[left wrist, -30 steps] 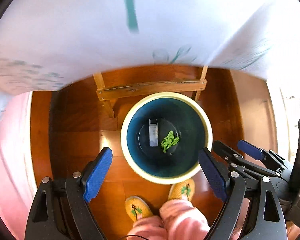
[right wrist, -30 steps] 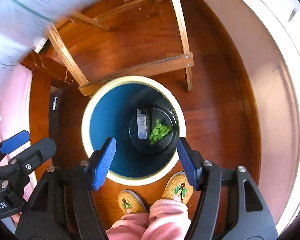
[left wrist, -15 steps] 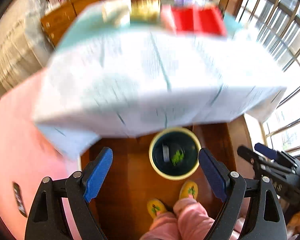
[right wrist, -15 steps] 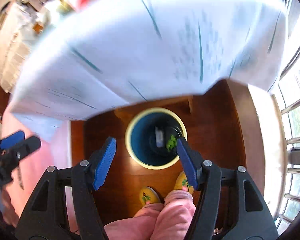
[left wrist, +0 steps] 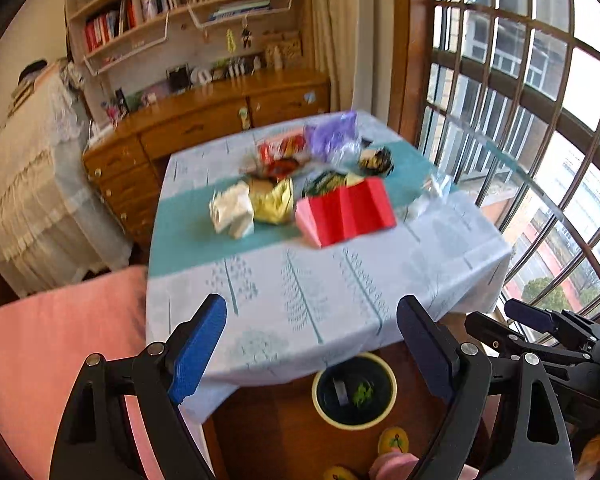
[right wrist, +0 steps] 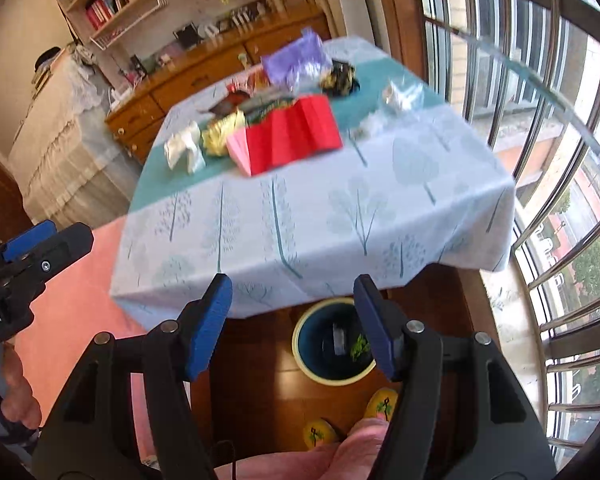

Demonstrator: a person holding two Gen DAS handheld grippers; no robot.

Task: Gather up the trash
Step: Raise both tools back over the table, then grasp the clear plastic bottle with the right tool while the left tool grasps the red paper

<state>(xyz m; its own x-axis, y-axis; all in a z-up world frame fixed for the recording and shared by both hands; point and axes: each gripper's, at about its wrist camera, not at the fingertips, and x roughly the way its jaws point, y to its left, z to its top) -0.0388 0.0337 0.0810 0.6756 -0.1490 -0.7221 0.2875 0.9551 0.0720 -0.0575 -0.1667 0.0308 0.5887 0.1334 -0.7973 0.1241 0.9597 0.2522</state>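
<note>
A pile of trash lies on the table's far half: a red folded carton [left wrist: 347, 211] [right wrist: 288, 133], white crumpled paper [left wrist: 232, 210] [right wrist: 184, 147], a yellow wrapper [left wrist: 274, 202] [right wrist: 220, 133], a purple bag [left wrist: 332, 134] [right wrist: 294, 60] and clear plastic [right wrist: 400, 94]. A cream-rimmed blue bin [left wrist: 320, 398] [right wrist: 300, 354] stands on the floor below the table edge, holding a green scrap [left wrist: 362, 392] [right wrist: 360, 346] and a small carton. My left gripper [left wrist: 312, 348] and right gripper [right wrist: 292, 320] are open and empty, held high in front of the table.
The table wears a pale tree-print cloth [left wrist: 320, 280] with a teal band. A pink bed [left wrist: 52, 340] lies at left. A wooden dresser [left wrist: 204, 120] and bookshelves stand behind. Barred windows [left wrist: 520, 140] fill the right side. My slippered feet [right wrist: 382, 402] stand by the bin.
Both grippers have risen from just over the bin to above table height and tilted up, so the tabletop trash and room now show. Both stay open and empty.
</note>
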